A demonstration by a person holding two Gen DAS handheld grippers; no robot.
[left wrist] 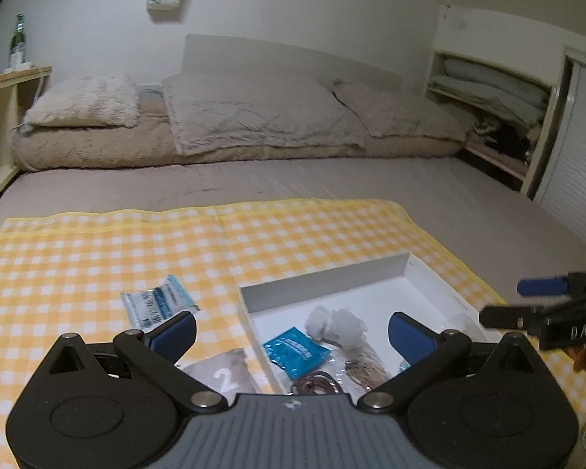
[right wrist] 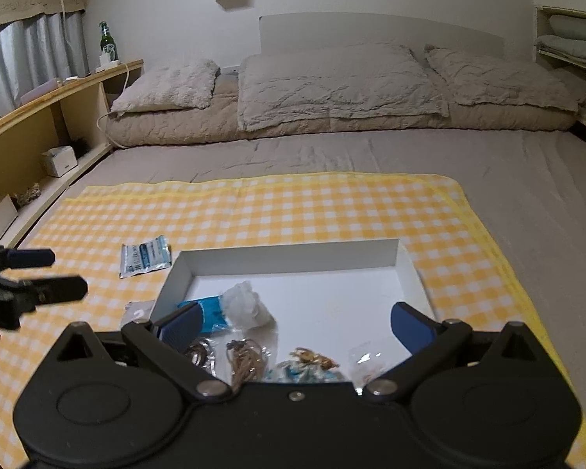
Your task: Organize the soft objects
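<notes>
With both of my grippers hanging over the near end of the bed, nothing is in hand. Left gripper [left wrist: 292, 330]: fingers spread as wide as they go, nothing between the pads. Right gripper [right wrist: 295, 324]: also spread wide and empty, hovering above the near part of the white box [right wrist: 293, 252].

Where the soft things lie: a white fluffy puff [right wrist: 246, 303] sits inside the box, touching a blue packet [right wrist: 211, 312]; several small clear bags of trinkets [right wrist: 246, 355] crowd the box's near edge. Outside, on the yellow checked cloth [right wrist: 293, 203], a blue-and-white pouch [right wrist: 144, 260] lies just beside the box's far left corner, and a grey packet marked with a 2 [left wrist: 222, 375] lies against the left wall.

Step in hand, as I judge it: fetch one of the two packets outside the box. The pouch lies flat, so I should come down steeply, straddle a short edge, and close slowly so the film bunches between the pads rather than sliding away. The cloth may wrinkle up with it; lift gently and watch for drag.

Room to move: the cloth left of the box is open, and so is the far half of the box floor, a good place for setting down. The box walls are low but upright; clear the rim before travelling inward. My grippers are near each other, so only one should work at a time.
</notes>
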